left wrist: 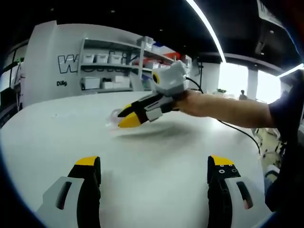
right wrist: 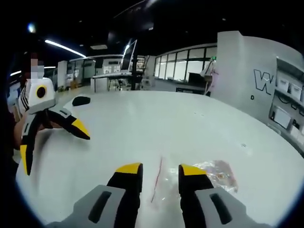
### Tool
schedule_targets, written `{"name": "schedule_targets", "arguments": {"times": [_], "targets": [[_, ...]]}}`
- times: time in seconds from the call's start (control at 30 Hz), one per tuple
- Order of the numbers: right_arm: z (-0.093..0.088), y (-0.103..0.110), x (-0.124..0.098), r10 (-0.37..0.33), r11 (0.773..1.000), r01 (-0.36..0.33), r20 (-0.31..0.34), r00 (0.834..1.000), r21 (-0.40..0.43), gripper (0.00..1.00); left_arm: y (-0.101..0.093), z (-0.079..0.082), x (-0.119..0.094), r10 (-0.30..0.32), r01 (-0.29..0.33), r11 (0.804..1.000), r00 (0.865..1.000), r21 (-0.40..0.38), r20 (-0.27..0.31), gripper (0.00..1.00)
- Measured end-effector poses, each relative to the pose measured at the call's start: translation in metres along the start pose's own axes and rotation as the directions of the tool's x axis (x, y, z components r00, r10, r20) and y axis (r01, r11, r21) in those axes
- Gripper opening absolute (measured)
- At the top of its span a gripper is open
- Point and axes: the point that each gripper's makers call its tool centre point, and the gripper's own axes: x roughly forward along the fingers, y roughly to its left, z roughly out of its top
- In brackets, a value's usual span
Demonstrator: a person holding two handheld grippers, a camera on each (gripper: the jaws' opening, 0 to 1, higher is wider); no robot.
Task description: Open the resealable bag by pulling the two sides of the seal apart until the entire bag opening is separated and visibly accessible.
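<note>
A clear resealable bag (right wrist: 216, 175) lies flat on the white table (right wrist: 156, 123). Its red seal strip (right wrist: 156, 185) runs between the jaws of my right gripper (right wrist: 160, 170). Those jaws stand a little apart, one on each side of the strip, low over the bag. In the left gripper view the right gripper (left wrist: 127, 117) comes in from the right on a person's arm (left wrist: 228, 110), its yellow tips at the bag (left wrist: 114, 118). My left gripper (left wrist: 154, 161) hovers open over bare table, well short of the bag. It also appears open as the left gripper (right wrist: 53, 145) in the right gripper view.
A white wall with shelves of white boxes (left wrist: 104, 61) stands behind the table. A black cable (left wrist: 237, 130) trails from the right gripper across the table. A small dark object (right wrist: 81, 100) sits on the table's far part. The table (left wrist: 156, 156) has a rounded edge.
</note>
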Motion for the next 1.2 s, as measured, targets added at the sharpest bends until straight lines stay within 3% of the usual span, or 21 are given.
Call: {"name": "schedule_targets", "arguments": {"times": [0.8,1.2], "targets": [[-0.007,0.002,0.01,0.031,0.998,-0.031,0.003,1.0,0.046,0.13,0.005,0.001,-0.001,0.01,-0.009,1.0,0.999,-0.014,0.036,0.9],[-0.01,0.002,0.016,0.032,0.998,-0.031,-0.003,0.999,0.062,0.07,0.004,-0.003,0.001,0.013,-0.013,1.0,1.0,-0.012,0.026,0.9]]}}
